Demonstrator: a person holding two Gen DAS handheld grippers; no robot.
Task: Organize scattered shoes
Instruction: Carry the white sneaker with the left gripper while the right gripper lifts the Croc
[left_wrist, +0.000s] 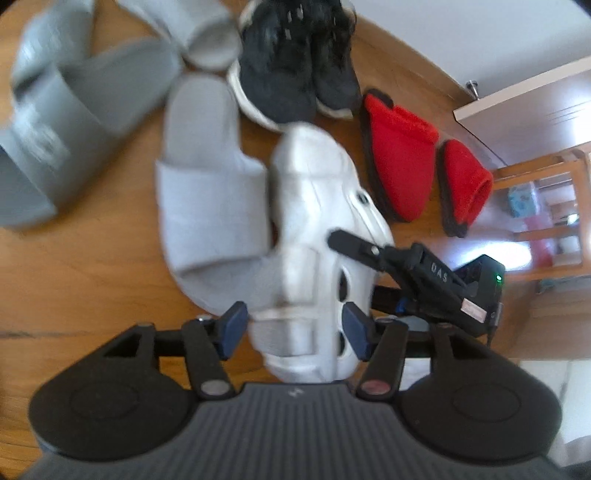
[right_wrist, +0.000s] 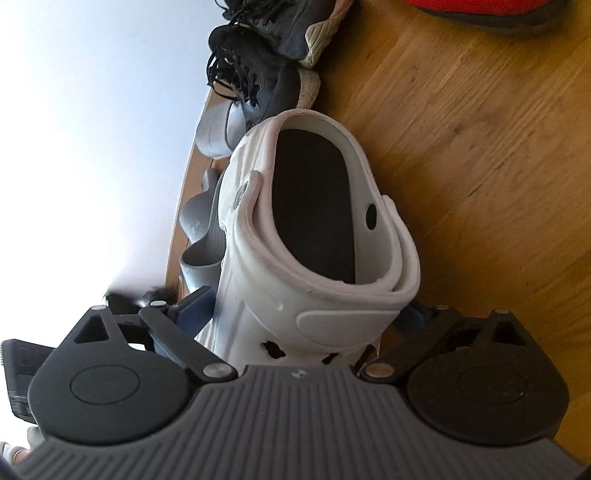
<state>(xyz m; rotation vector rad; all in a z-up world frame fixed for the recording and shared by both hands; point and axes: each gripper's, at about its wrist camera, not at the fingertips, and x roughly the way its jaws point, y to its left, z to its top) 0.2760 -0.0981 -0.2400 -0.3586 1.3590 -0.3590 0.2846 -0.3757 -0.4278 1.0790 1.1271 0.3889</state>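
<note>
a smooth white moulded clog (left_wrist: 314, 229) with round vent holes is clenched at once by the left gripper (left_wrist: 295, 326) and the wide-spread right gripper (right_wrist: 306, 314), above a glossy wood-grain floor (left_wrist: 92, 277) near fuzzy red slippers (left_wrist: 399, 155), black lace-up sneakers (left_wrist: 295, 66) and grey slides (left_wrist: 74, 122)

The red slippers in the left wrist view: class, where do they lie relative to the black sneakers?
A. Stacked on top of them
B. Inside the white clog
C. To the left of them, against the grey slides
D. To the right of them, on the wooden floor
D: the red slippers lie side by side on the wooden floor, to the right of the black sneakers and not touching them.
</note>
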